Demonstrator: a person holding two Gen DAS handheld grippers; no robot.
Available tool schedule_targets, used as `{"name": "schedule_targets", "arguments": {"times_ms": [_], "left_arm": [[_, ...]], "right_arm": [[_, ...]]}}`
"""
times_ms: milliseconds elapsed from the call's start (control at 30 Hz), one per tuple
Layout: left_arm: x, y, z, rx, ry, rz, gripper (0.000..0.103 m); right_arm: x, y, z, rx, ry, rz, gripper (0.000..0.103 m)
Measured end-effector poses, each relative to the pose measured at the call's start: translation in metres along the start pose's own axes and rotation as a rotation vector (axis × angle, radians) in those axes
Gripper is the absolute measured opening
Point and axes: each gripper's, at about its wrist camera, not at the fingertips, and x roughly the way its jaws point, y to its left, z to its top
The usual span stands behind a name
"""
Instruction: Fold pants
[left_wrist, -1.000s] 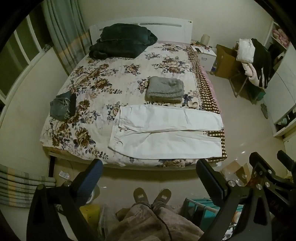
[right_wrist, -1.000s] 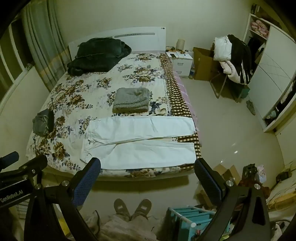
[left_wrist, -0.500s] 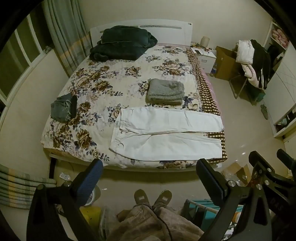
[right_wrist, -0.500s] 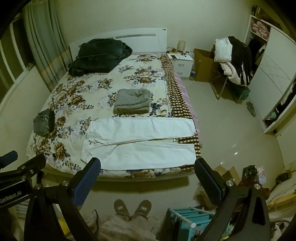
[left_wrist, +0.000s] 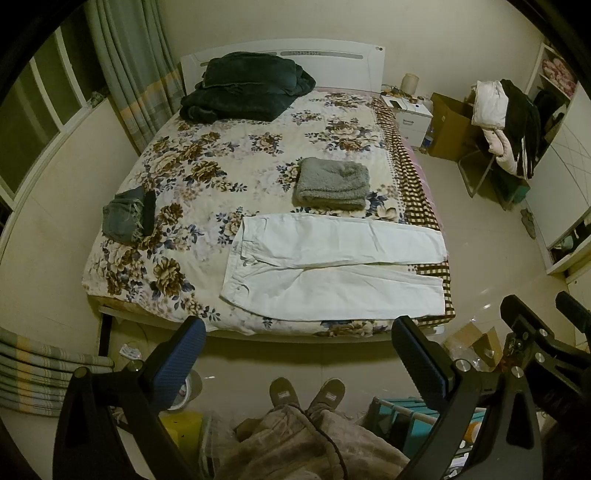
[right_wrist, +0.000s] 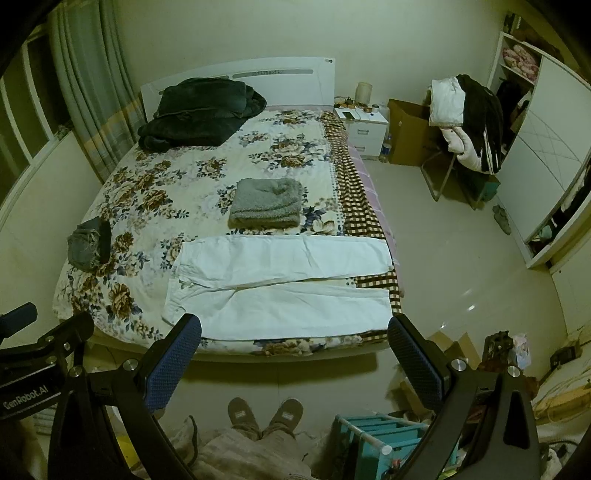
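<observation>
The white cotton pants (left_wrist: 332, 273) lie flat across the near end of the floral-quilted bed (left_wrist: 229, 162), waist to the left and both legs running right, just in front of a folded grey fleece blanket (left_wrist: 332, 182). The left gripper (left_wrist: 297, 354) and right gripper (right_wrist: 293, 354) both hang above the floor short of the bed, fingers spread wide and holding nothing. The fisheye frame cuts off each gripper's body, and the person shows only as two slippered feet (right_wrist: 264, 415).

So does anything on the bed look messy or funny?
A little. The white pants lie flat, but their leg ends hang past the flowered blanket onto the checked edge. The dark blanket by the headboard is just heaped.
</observation>
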Motion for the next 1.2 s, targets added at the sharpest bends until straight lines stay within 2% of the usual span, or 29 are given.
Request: {"name": "schedule_targets", "arguments": {"times_ms": [1200], "left_arm": [[-0.0016, 0.0072, 0.0012, -0.011, -0.013, 0.001, 0.103]], "right_arm": [[-0.0076, 0.0044, 0.0043, 0.001, 0.0, 0.01, 0.103]]}}
